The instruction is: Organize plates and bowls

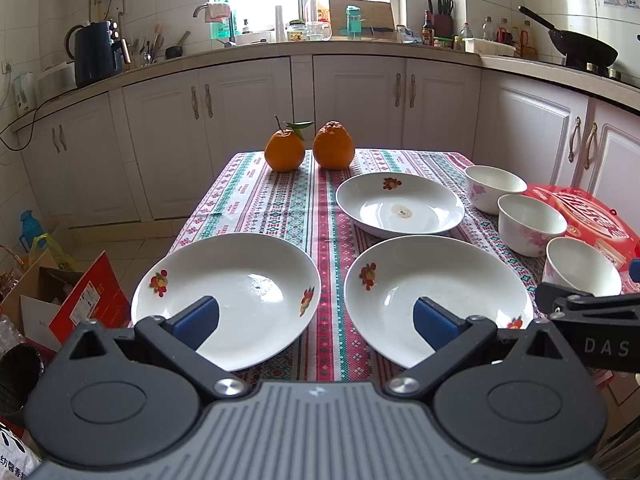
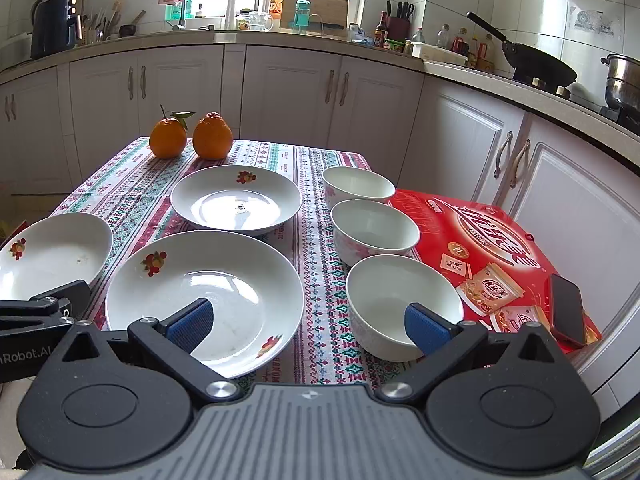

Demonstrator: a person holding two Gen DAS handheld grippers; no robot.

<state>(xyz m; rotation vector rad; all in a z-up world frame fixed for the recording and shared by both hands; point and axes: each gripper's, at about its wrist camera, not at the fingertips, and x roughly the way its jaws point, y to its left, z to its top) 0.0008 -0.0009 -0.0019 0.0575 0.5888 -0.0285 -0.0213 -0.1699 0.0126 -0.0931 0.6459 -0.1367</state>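
Plates and bowls lie unstacked on the table (image 1: pixel 280 200), none yet held. Three white fruit-printed plates: one just ahead of the left hand-held gripper (image 1: pixel 316 322) under its left pad, the left plate (image 1: pixel 240 292); the middle plate (image 2: pixel 204 292) between the two grippers; the far plate (image 2: pixel 236 198) beyond it. Three floral bowls run in a line ahead of the right hand-held gripper (image 2: pixel 308 326): the near bowl (image 2: pixel 400 300) under its right pad, the middle bowl (image 2: pixel 374 232), the far bowl (image 2: pixel 358 186). Both grippers hover with jaws wide, gripping nothing.

All look like glazed ceramic: rigid, fairly heavy, slick and chip-prone. I would pinch each at the rim, one pad inside and one outside, lift level, and lower gently when stacking. The shallow plates give little rim to bite, so a slip is likelier there than on the upright bowl walls.
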